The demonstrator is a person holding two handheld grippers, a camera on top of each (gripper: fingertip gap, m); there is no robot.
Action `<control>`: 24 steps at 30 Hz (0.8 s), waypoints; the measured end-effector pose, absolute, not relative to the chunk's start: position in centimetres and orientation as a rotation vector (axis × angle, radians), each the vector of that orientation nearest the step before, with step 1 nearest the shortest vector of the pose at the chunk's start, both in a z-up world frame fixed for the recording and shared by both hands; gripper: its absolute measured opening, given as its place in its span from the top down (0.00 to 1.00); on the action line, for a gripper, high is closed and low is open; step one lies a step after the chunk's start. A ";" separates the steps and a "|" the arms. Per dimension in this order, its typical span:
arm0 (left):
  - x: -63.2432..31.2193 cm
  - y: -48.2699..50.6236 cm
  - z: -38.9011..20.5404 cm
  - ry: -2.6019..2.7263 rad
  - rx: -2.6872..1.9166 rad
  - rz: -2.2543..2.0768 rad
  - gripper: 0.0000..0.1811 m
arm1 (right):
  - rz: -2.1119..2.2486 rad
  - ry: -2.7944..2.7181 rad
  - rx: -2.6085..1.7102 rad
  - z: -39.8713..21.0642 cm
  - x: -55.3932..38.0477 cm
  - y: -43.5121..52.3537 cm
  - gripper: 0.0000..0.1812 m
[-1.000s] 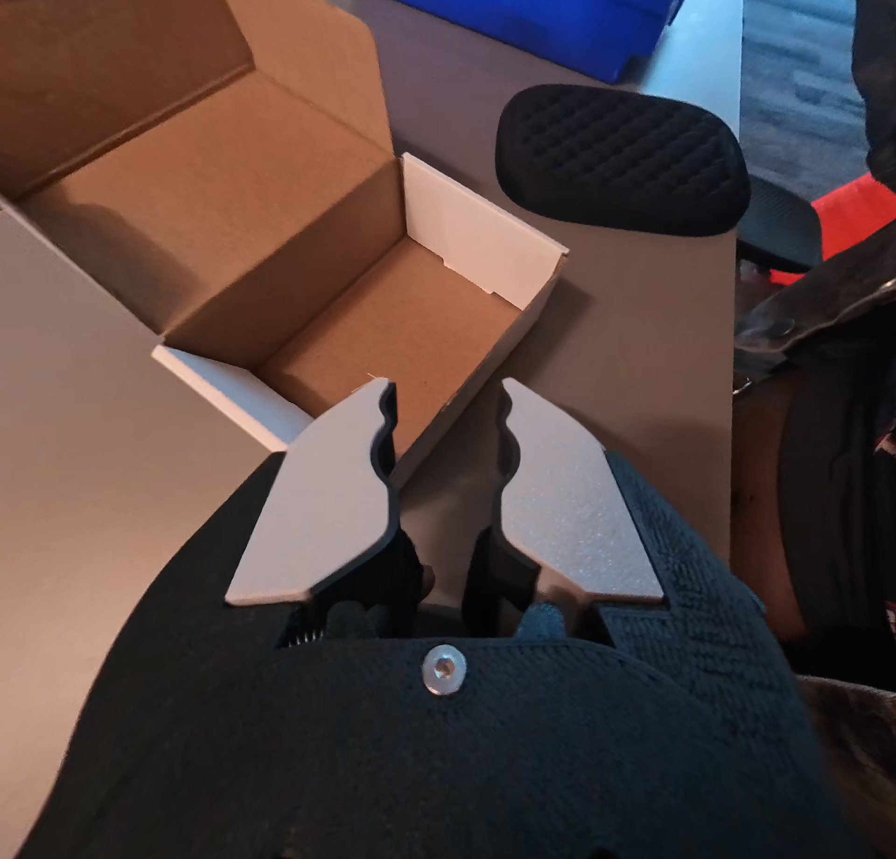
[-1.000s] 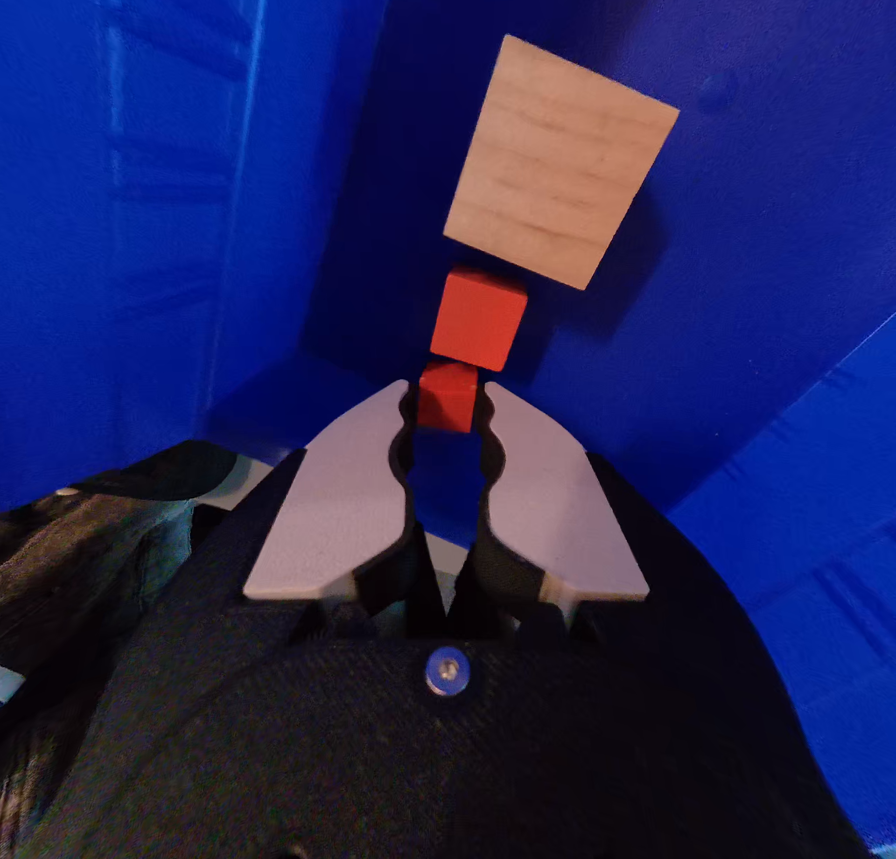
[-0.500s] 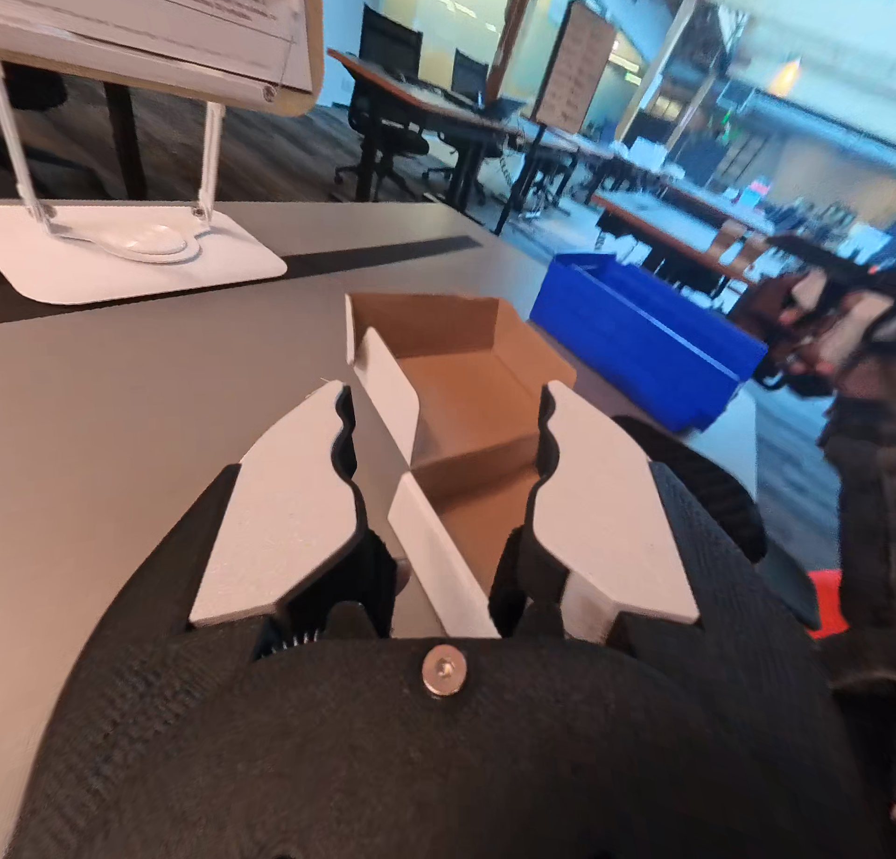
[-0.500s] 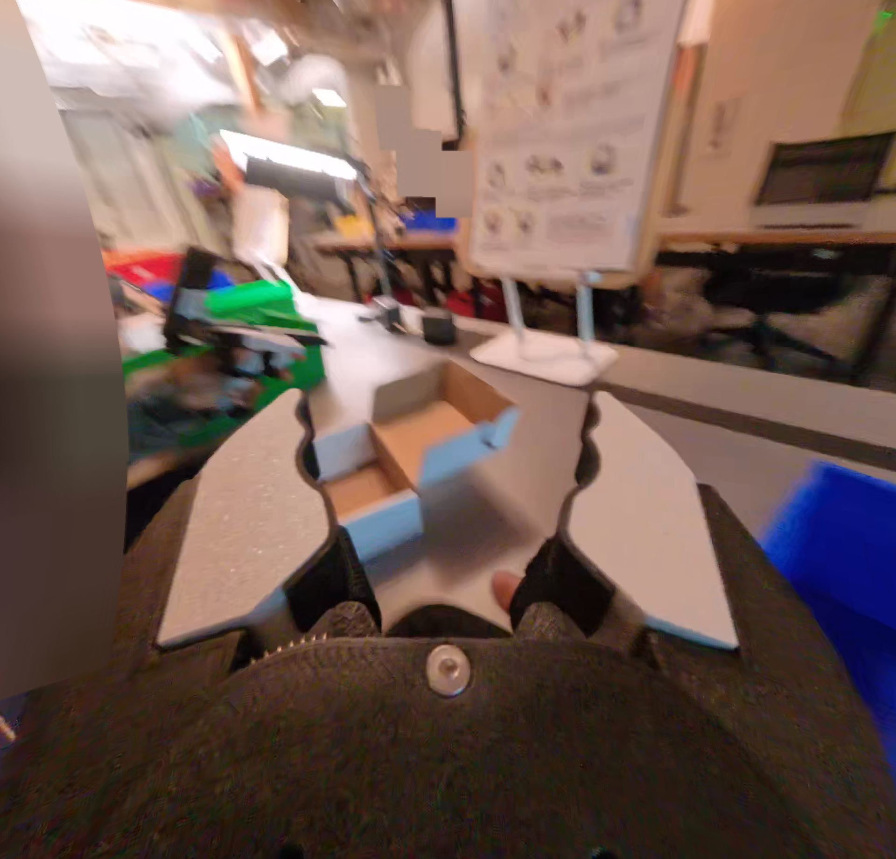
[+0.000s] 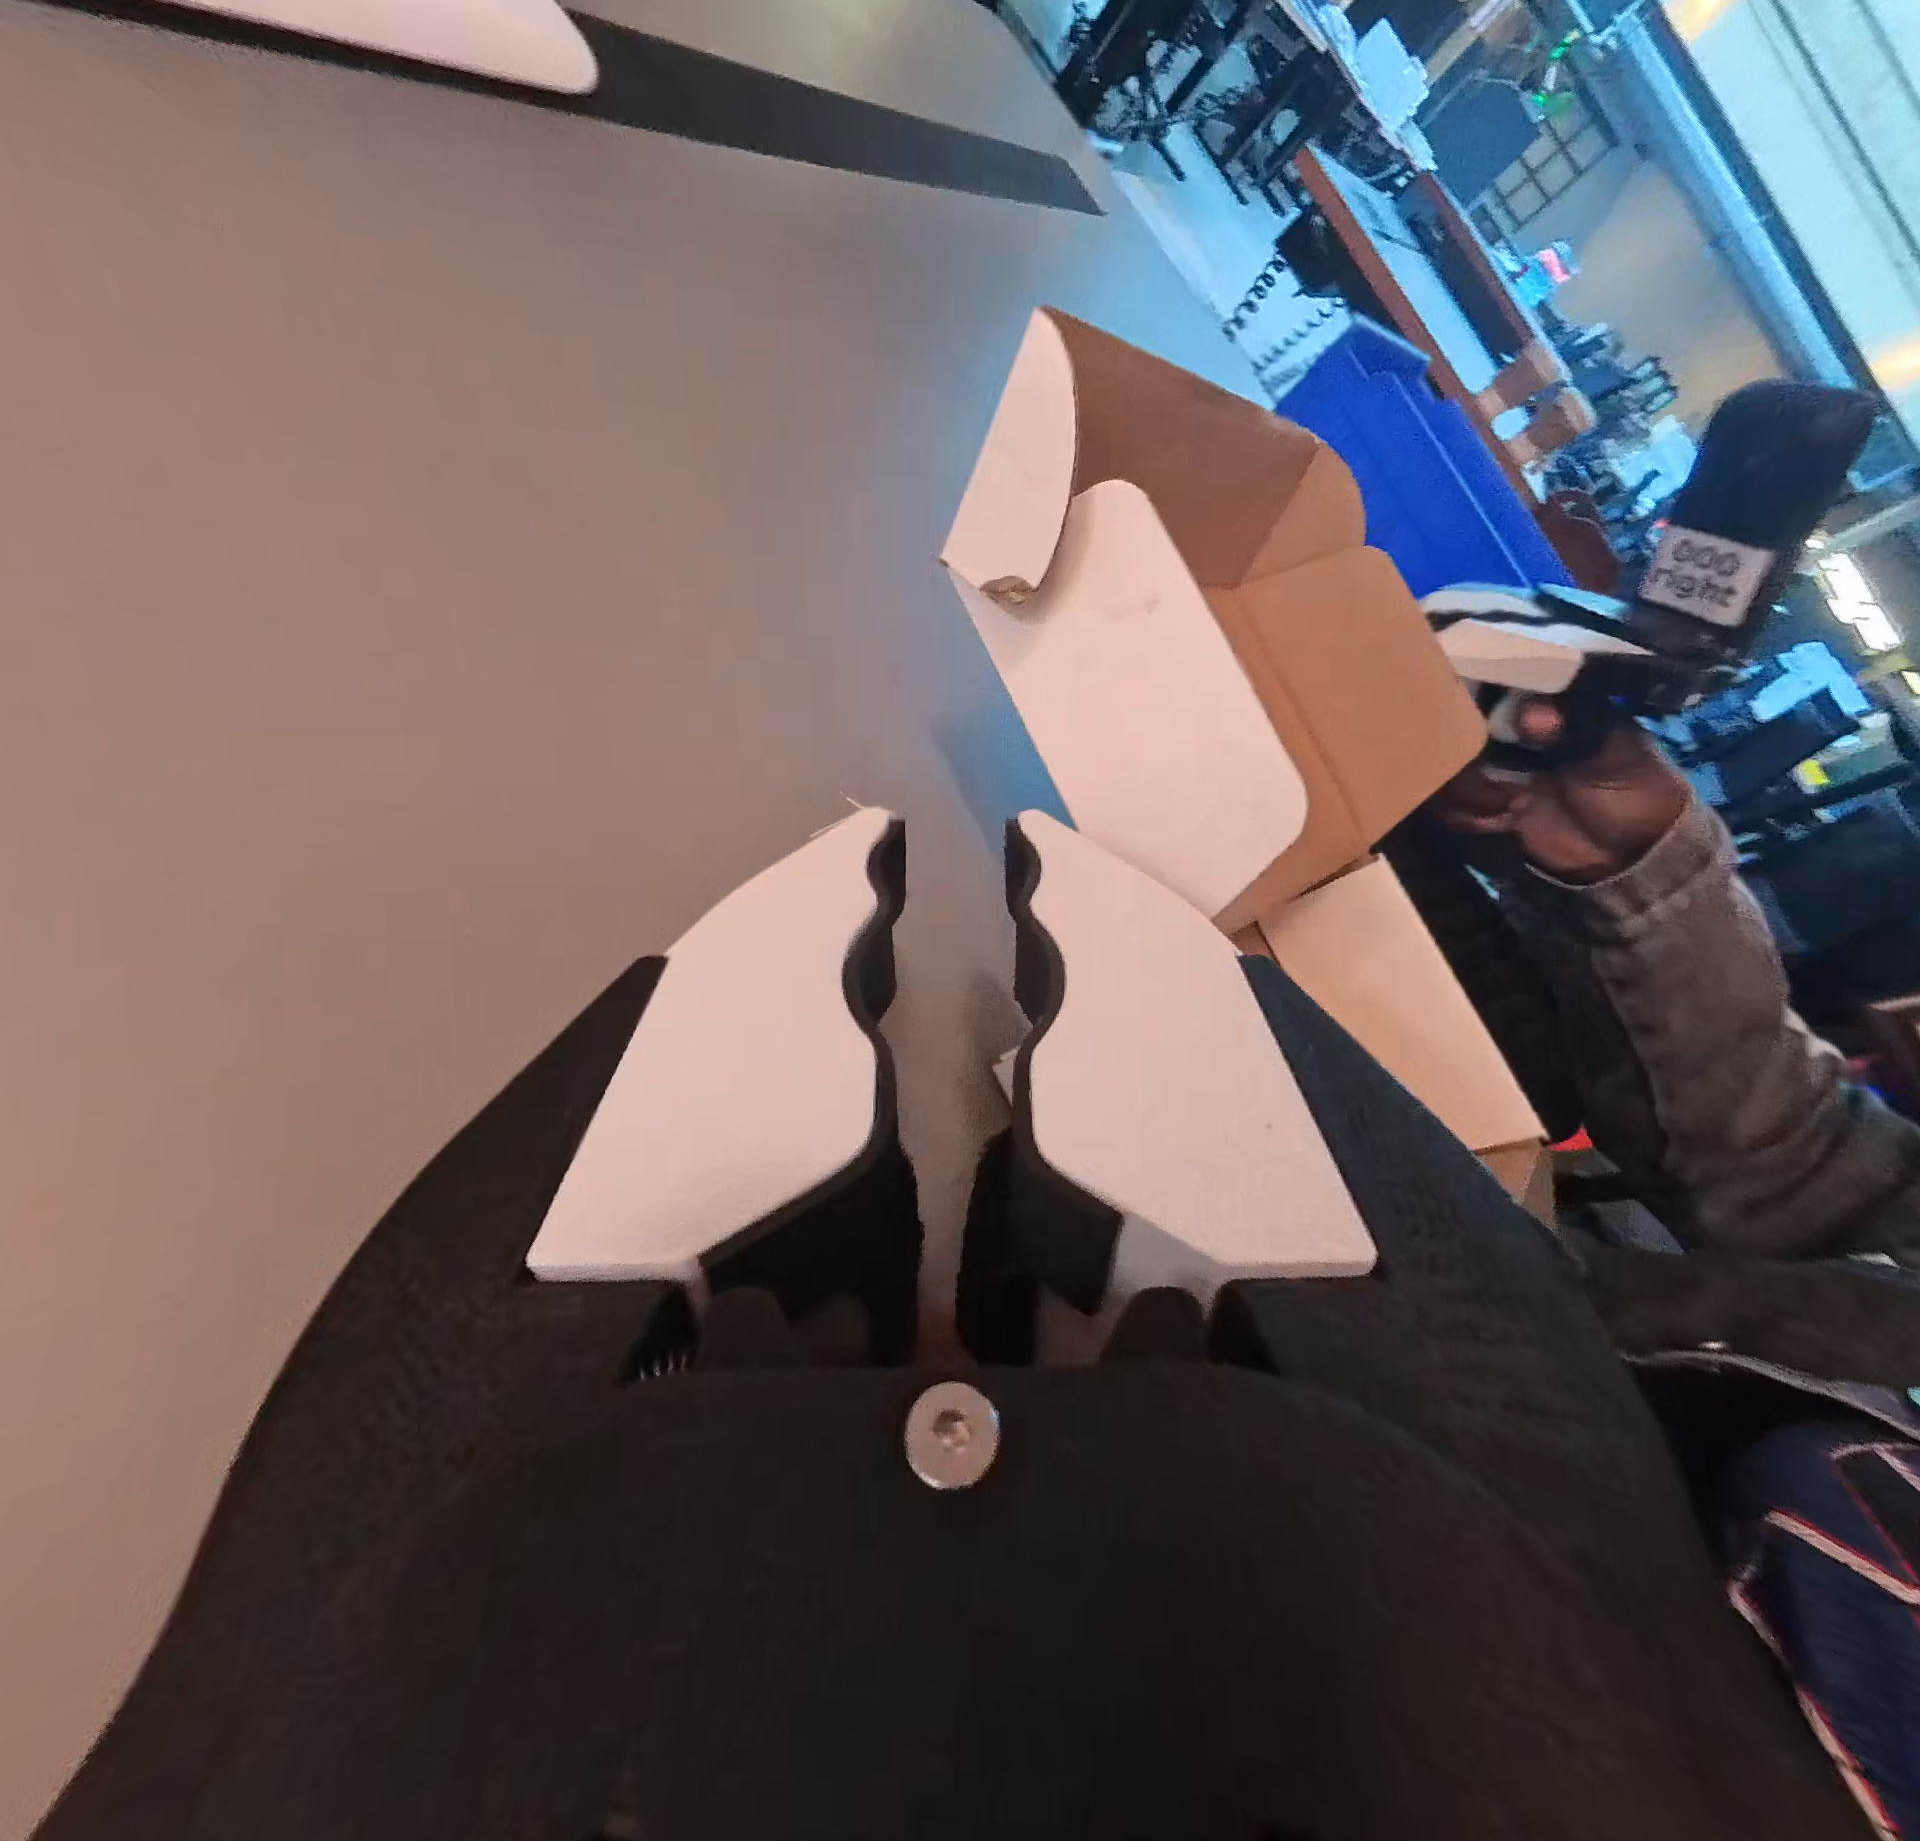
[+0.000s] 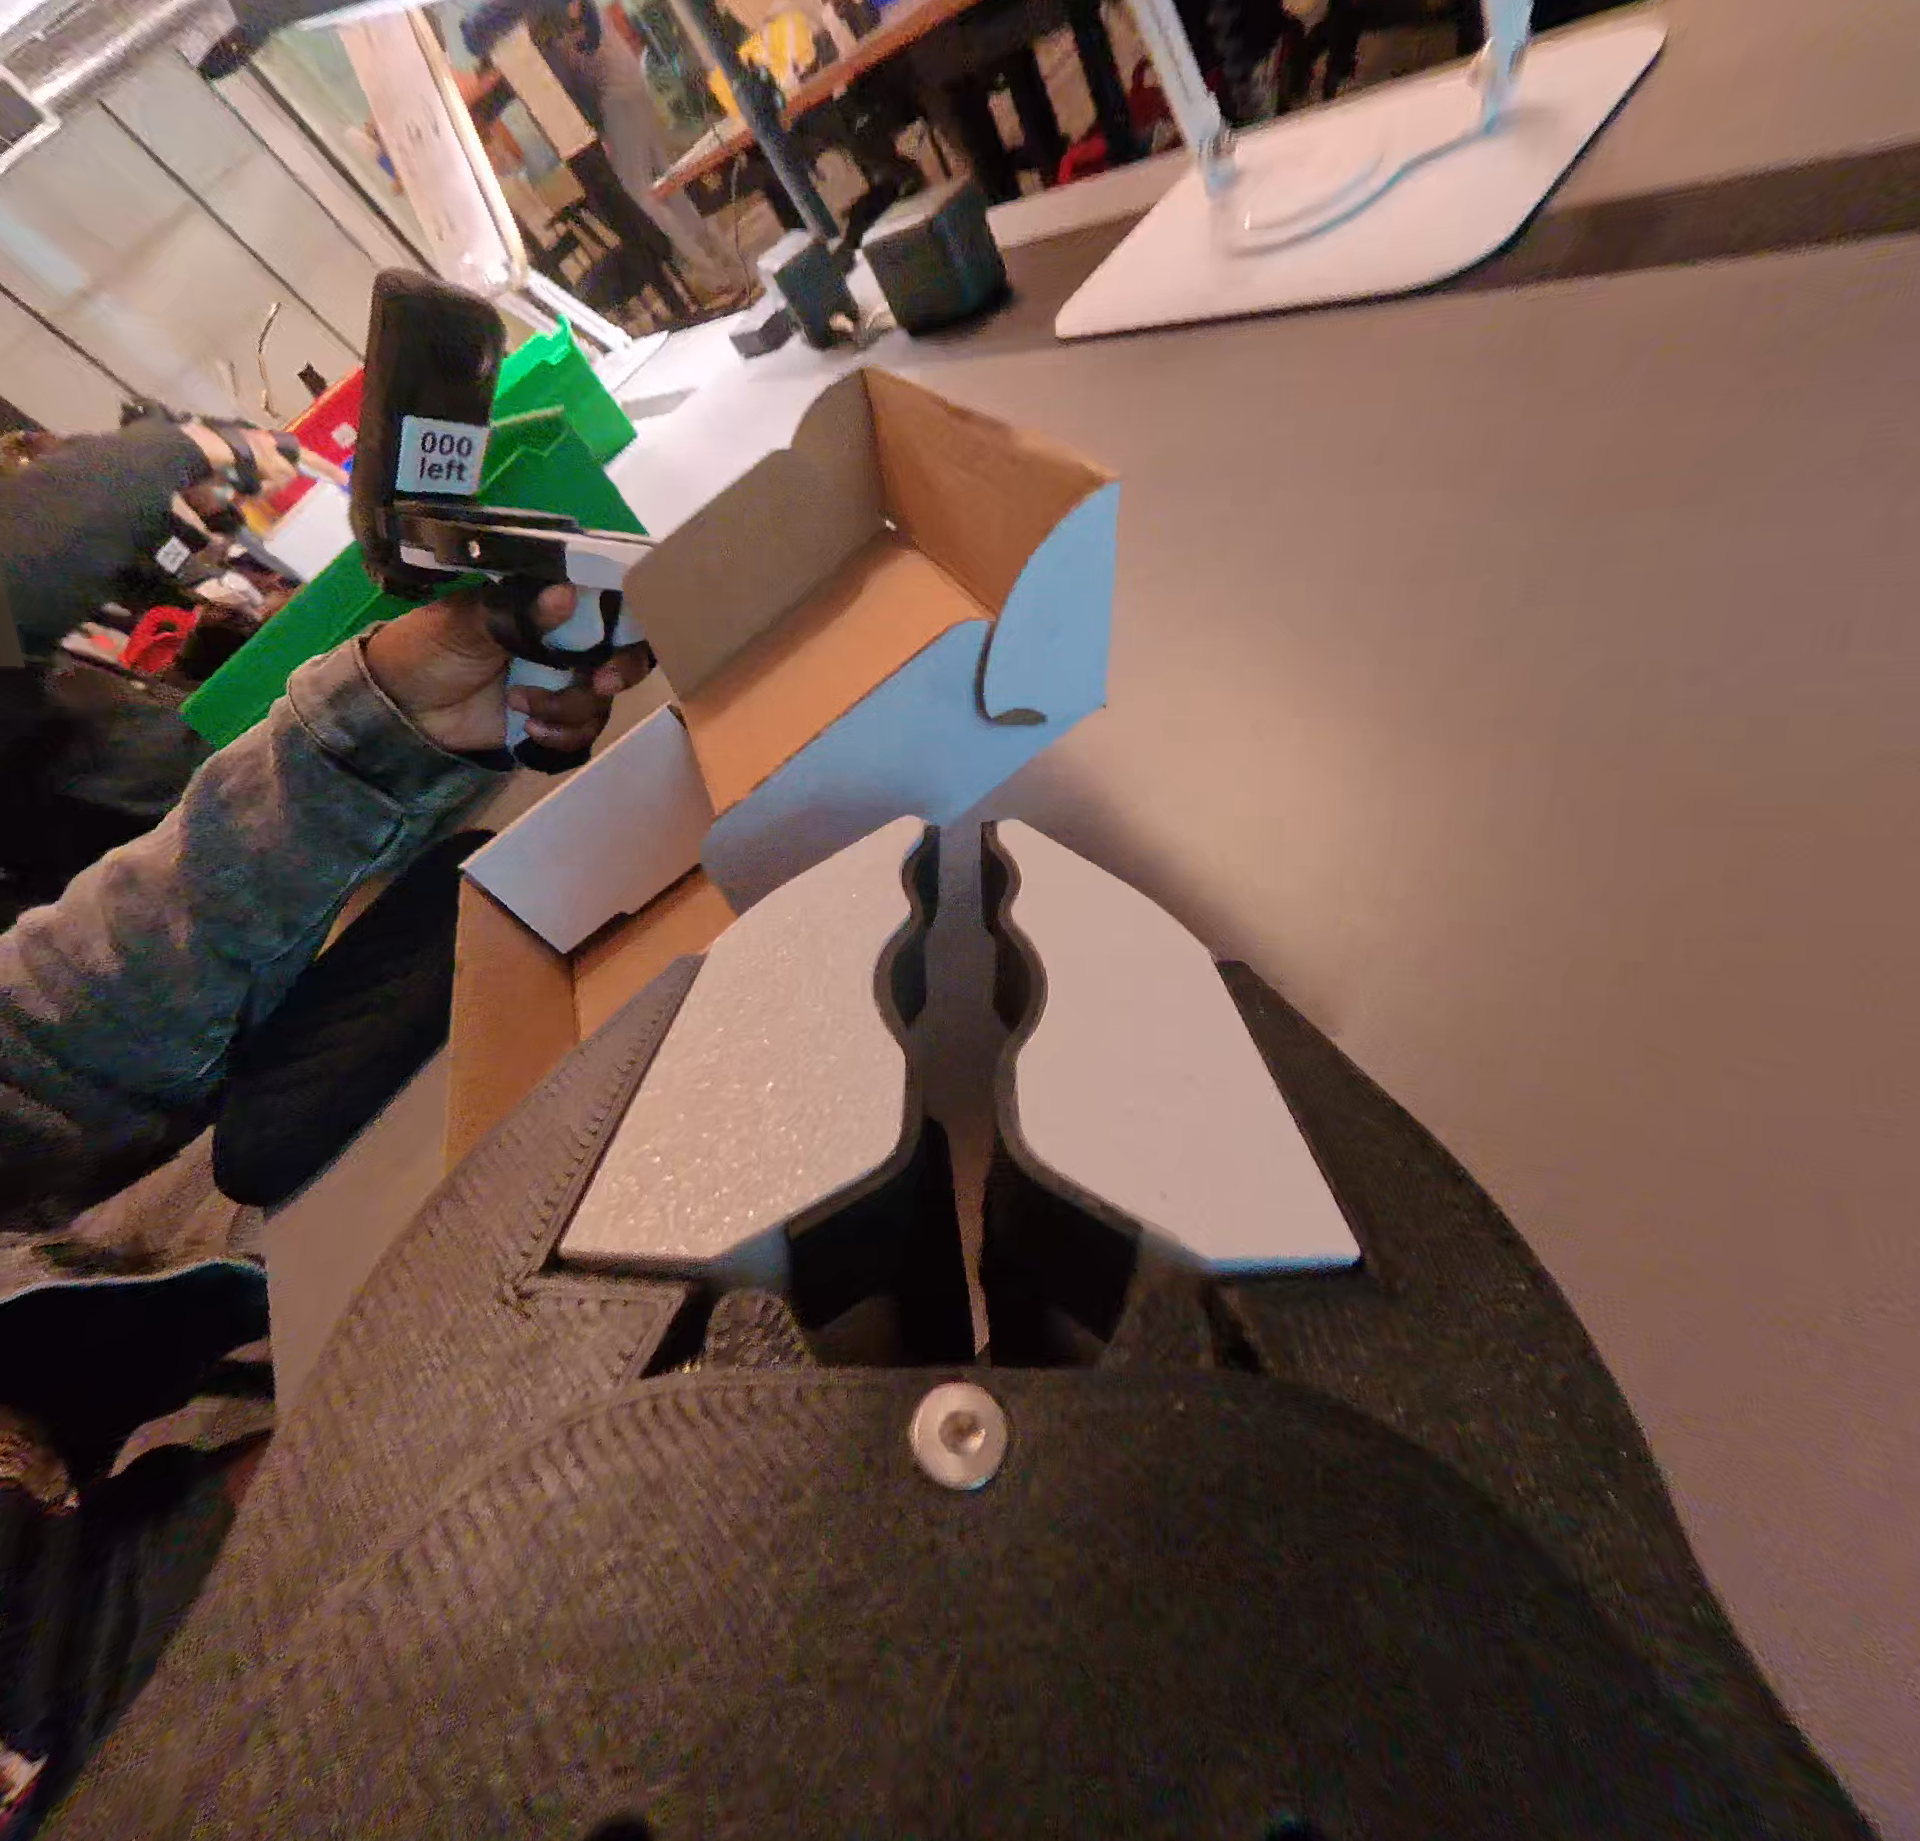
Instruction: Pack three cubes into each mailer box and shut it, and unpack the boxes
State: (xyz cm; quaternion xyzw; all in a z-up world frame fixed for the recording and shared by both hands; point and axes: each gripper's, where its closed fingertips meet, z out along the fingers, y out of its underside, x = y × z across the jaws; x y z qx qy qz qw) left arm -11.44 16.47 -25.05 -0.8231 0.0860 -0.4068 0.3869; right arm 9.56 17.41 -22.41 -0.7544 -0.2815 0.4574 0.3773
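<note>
An open mailer box point(image 5: 1143, 711), white outside and brown inside, lies on the grey table point(image 5: 416, 565) with its lid and flaps up. It also shows in the right wrist view point(image 6: 862, 628), and no cube shows in it. My left gripper point(image 5: 954, 835) is over bare table just left of the box, jaws a narrow gap apart with nothing between them. My right gripper point(image 6: 954, 835) is at the box's near flap, jaws almost together and empty. Each gripper also shows in the other view, hand-held beside the box: the right one point(image 5: 1507, 648) and the left one point(image 6: 613, 544).
A blue bin point(image 5: 1382, 430) stands behind the box. A green bin point(image 6: 520, 482) is on the far side. A white stand base point(image 6: 1351, 191) sits at the back of the table. A person's sleeve point(image 6: 208, 908) reaches along the table edge. The tips of one gripper are about 20 centimetres away from the tips of the other.
A second ago my right gripper was in the blue bin at a small red cube; then it stood wide open over the table, now nearly closed on air. My left gripper opened wide, then narrowed beside the box.
</note>
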 end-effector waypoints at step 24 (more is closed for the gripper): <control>-7.5 10.1 -21.0 0.586 -1.888 -1.050 0.92 | 1.134 -0.988 -1.754 -20.6 6.1 14.9 0.96</control>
